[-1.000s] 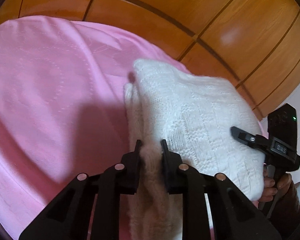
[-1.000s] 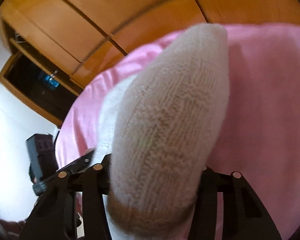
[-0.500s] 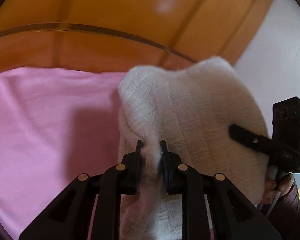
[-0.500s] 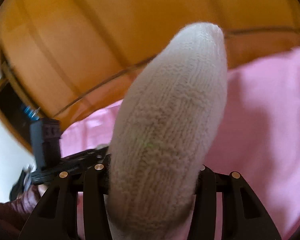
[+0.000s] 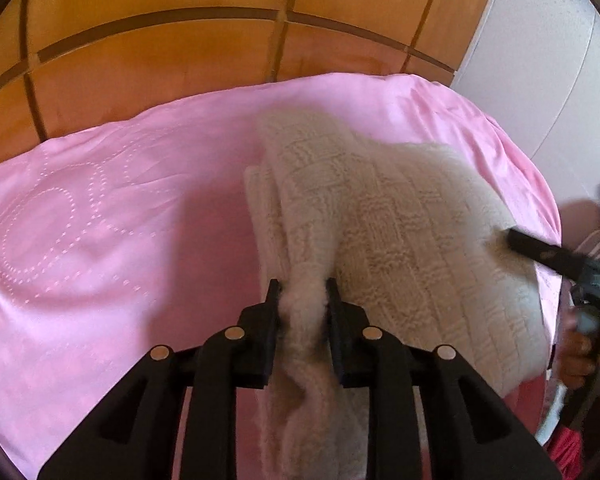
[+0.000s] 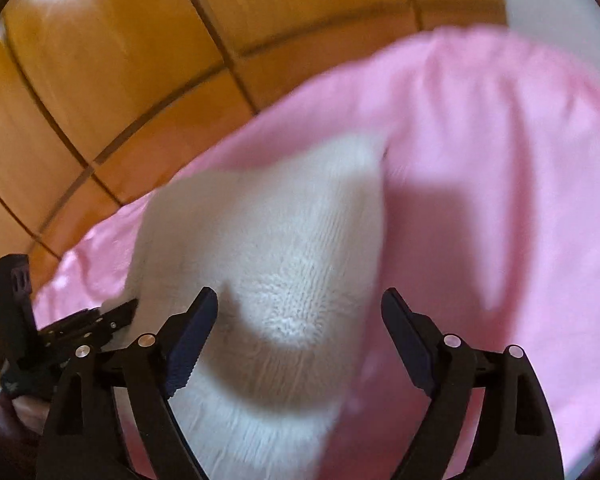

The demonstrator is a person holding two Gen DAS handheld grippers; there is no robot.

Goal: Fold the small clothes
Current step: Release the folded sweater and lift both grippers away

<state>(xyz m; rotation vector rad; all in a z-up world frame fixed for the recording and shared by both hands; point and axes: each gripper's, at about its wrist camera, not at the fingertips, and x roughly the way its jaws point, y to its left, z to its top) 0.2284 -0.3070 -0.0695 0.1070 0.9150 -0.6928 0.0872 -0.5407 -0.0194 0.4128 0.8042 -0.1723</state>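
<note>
Pink bedding (image 5: 100,240) before wooden panels (image 5: 160,72) carries one folded white knit garment (image 5: 400,240), its edge pinched between the opening jaws of the left gripper (image 5: 300,300), while the right gripper (image 6: 300,312), one of two, opens wide around it without pressing.

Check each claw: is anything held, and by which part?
Left claw pinches a bunched edge of the white knit garment, jaws easing open. Right claw is opening, pads off the knit between them.
</note>
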